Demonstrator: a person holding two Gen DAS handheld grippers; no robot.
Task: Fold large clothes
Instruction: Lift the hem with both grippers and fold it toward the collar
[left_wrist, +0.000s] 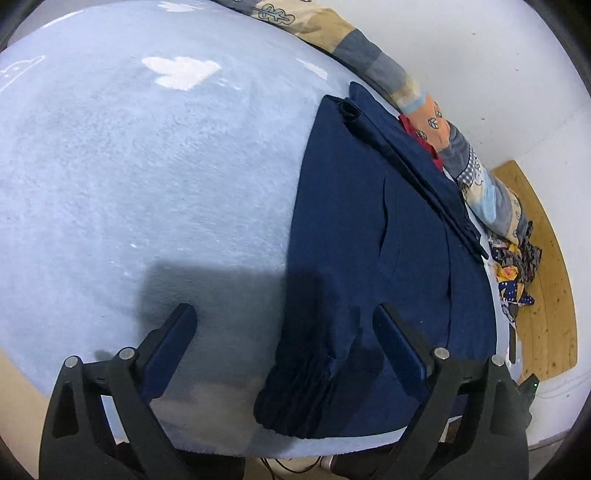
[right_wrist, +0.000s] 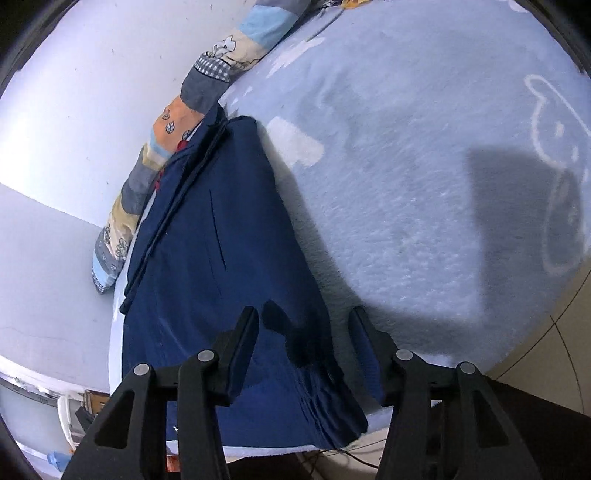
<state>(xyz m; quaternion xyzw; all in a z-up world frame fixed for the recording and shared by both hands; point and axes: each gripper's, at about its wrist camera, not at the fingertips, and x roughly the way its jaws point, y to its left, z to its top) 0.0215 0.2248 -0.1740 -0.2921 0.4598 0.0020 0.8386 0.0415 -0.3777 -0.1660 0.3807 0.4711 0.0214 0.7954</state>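
Observation:
A dark navy garment (left_wrist: 373, 229) lies folded in a long strip on the light blue bed cover (left_wrist: 147, 166), with its gathered cuff (left_wrist: 295, 391) at the near edge. My left gripper (left_wrist: 284, 314) is open and empty, hovering above the garment's near left edge and cuff. In the right wrist view the same garment (right_wrist: 214, 236) runs along the bed's left side. My right gripper (right_wrist: 303, 317) is open and empty above the garment's near right edge, holding nothing.
A patchwork quilt (left_wrist: 424, 107) is bunched along the white wall (left_wrist: 498, 74); it also shows in the right wrist view (right_wrist: 177, 122). Crumpled colourful clothes (left_wrist: 517, 266) lie by a wooden board (left_wrist: 550, 295). The bed cover (right_wrist: 406, 166) spreads wide beside the garment. Cables hang below the bed edge.

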